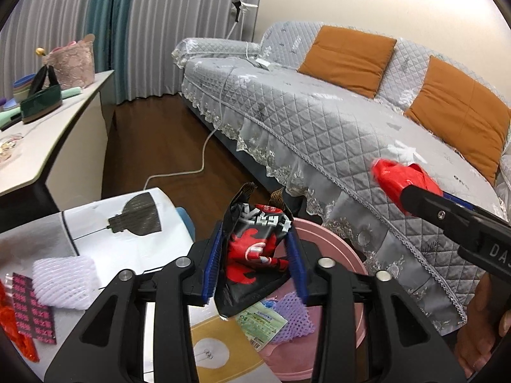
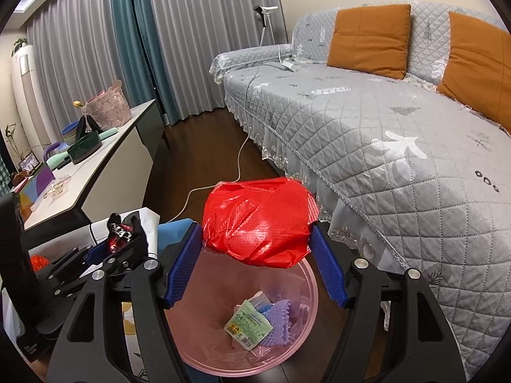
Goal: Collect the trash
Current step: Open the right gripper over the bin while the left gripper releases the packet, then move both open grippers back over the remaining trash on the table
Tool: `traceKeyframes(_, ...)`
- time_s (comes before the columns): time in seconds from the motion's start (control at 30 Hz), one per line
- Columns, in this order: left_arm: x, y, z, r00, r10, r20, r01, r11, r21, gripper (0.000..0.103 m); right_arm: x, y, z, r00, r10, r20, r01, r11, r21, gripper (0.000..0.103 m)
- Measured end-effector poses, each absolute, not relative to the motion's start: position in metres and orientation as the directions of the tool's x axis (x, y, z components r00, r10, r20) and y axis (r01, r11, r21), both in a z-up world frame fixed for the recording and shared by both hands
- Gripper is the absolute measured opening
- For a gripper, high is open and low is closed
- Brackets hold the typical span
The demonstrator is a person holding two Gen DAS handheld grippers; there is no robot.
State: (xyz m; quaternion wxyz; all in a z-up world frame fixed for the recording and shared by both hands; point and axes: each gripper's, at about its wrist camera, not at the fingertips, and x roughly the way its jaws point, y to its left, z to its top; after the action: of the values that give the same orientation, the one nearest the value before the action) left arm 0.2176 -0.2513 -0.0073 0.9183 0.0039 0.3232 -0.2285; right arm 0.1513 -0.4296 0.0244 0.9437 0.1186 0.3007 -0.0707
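1. We've got our left gripper (image 1: 255,252) clamped on a black-and-red snack wrapper (image 1: 255,249), blue pads pressing both sides, the packet upright between them.
2. Our right gripper (image 2: 257,242) pinches a crumpled red plastic bag (image 2: 257,225), and it hangs right above the pink bin (image 2: 306,287).
3. Down in that bin we spot a green-and-white packet (image 2: 247,325) and a purple foam net (image 2: 279,320) lying side by side on the bottom.
4. From the left wrist view, the wrapper sits over the bin's near rim, beside the white table (image 1: 95,223).
5. On that table we see a white foam net (image 1: 64,279) and a pink patterned wrapper (image 1: 33,306) just beside it.
6. The grey quilted sofa (image 2: 383,146) runs along the right.
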Motion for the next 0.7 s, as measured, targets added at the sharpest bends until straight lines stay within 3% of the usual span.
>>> traceKeyframes(0.07,0.219,-0.250,-0.011,0.686,-0.406,-0.603,0.408,0.902,-0.142,0.063,0.151,-0.432,0.024,0.812,-0.073,-0.579,0.217,0.959,0.183,0.084)
traceKeyframes(0.27,0.214,-0.236,-0.016,0.683,-0.402,-0.609,0.370,0.910,-0.186,0.063,0.150,-0.432,0.025,0.815,-0.059,-0.576,0.215,0.955,0.205,0.084)
traceKeyframes(0.7,0.166,-0.195,0.012,0.762,-0.320,-0.563,0.285,0.946,-0.153,0.063,0.137,-0.407,0.040,0.844,-0.009,-0.536,0.146,0.966,0.214,0.081)
